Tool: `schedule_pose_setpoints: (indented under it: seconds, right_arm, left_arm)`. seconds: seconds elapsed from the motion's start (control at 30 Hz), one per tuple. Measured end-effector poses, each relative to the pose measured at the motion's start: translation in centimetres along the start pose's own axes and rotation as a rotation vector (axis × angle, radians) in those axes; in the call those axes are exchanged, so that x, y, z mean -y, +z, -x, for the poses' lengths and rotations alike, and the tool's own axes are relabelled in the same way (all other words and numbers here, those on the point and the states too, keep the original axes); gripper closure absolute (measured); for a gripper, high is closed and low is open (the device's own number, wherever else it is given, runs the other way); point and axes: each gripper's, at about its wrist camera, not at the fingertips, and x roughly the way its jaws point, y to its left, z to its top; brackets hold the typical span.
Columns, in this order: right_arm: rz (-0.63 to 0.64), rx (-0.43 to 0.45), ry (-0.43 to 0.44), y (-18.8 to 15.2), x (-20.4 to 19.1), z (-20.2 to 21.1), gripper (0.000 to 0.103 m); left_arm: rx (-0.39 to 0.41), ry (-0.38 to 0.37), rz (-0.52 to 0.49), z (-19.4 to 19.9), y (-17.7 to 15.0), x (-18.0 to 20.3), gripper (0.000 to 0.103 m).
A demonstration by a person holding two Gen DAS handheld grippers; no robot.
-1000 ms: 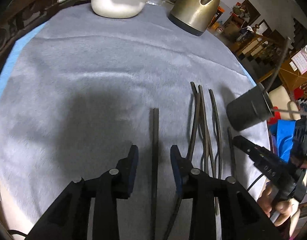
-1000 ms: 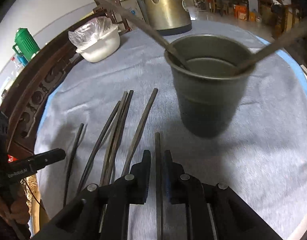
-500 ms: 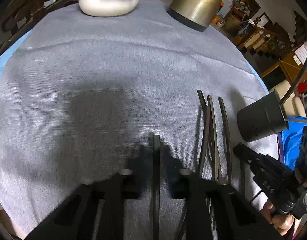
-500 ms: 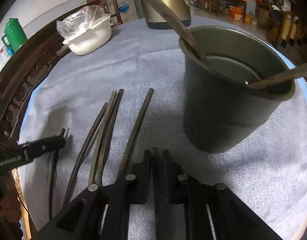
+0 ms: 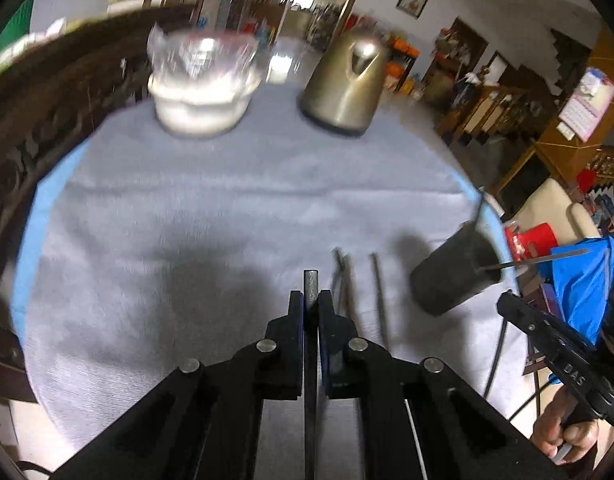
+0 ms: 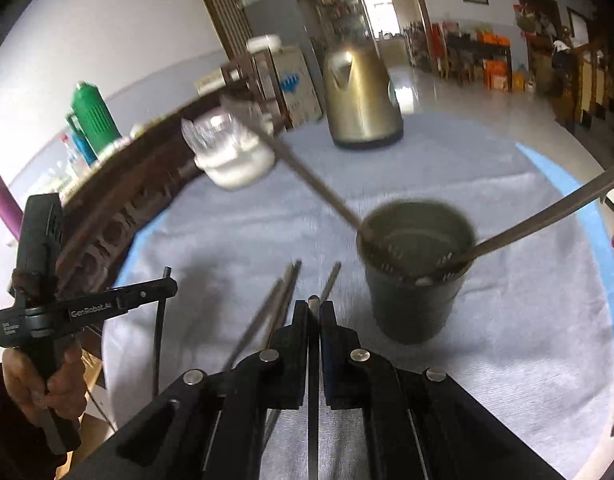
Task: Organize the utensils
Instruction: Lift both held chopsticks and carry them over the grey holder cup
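My left gripper point(image 5: 311, 298) is shut on a dark chopstick point(image 5: 310, 280) and holds it above the grey cloth. It also shows at the left of the right wrist view point(image 6: 169, 282). My right gripper point(image 6: 314, 308) is shut on another chopstick point(image 6: 313, 300), just left of the dark metal cup point(image 6: 417, 276). The cup also shows in the left wrist view point(image 5: 455, 276) and holds two utensils that lean outward point(image 6: 547, 216). Several loose chopsticks point(image 6: 281, 300) lie on the cloth left of the cup, also seen in the left wrist view point(image 5: 377, 296).
A round table with a grey cloth point(image 5: 227, 208) over blue. A white bowl with a plastic bag point(image 5: 203, 88) and a brass-coloured kettle point(image 5: 347, 88) stand at the far side. A carved wooden rail point(image 5: 47, 128) runs along the left. The right gripper's body point(image 5: 563, 364) is at the right edge.
Both grippers have closed on their chopsticks and lifted off the cloth, tilting up so the room shows. The left gripper was open a second ago.
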Motion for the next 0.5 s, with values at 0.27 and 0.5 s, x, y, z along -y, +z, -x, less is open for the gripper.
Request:
schedule_pose_setpoints:
  seconds: [0.27, 0.5]
  right_arm:
    - [-0.004, 0.132, 0.038, 0.7, 0.4, 5.3, 0.097]
    - [-0.008, 0.246, 0.048, 1.5, 0.9, 8.6, 0.097]
  left_arm:
    - [0.114, -0.043, -0.09, 5.9, 0.2, 4.5, 0.096]
    - [0.187, -0.068, -0.132, 8.2, 0.4, 7.6, 0.096]
